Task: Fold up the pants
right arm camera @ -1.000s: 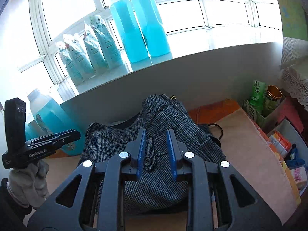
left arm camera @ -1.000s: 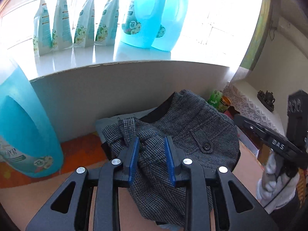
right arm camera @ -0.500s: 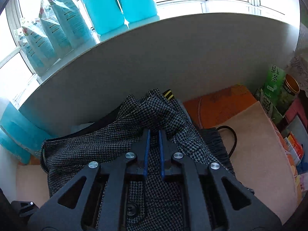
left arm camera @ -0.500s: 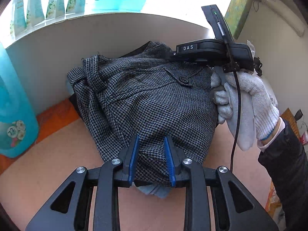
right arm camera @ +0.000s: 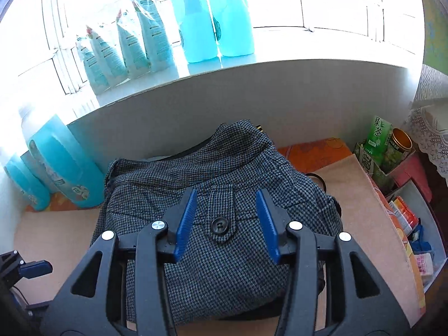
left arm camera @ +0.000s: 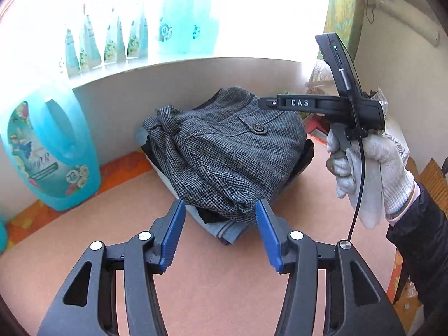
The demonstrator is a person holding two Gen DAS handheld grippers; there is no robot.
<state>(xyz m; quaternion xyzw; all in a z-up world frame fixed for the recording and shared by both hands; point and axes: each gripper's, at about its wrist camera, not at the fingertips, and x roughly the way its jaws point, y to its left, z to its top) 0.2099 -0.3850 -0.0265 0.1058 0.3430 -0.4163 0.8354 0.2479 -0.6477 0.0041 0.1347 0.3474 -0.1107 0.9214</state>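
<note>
The grey houndstooth pants (left arm camera: 229,151) lie folded in a bundle on top of a pile of other clothes against the back wall; they also show in the right wrist view (right arm camera: 224,215), with a buttoned pocket flap (right arm camera: 220,225) facing up. My left gripper (left arm camera: 221,224) is open and empty, just in front of the bundle's near edge. My right gripper (right arm camera: 226,218) is open and empty, hovering over the pocket flap. In the left wrist view the right gripper's body (left arm camera: 322,103) is held by a gloved hand at the bundle's right side.
A large blue detergent bottle (left arm camera: 47,151) stands at the left on the tan table (left arm camera: 218,277). More bottles and pouches (right arm camera: 140,44) line the windowsill. Boxes, a tea carton (right arm camera: 378,137) and a can crowd the right side past the table edge.
Both grippers have opened; the right one was shut on the pants' back fold half a second ago and has let go and pulled back. The left gripper has drawn back from the bundle.
</note>
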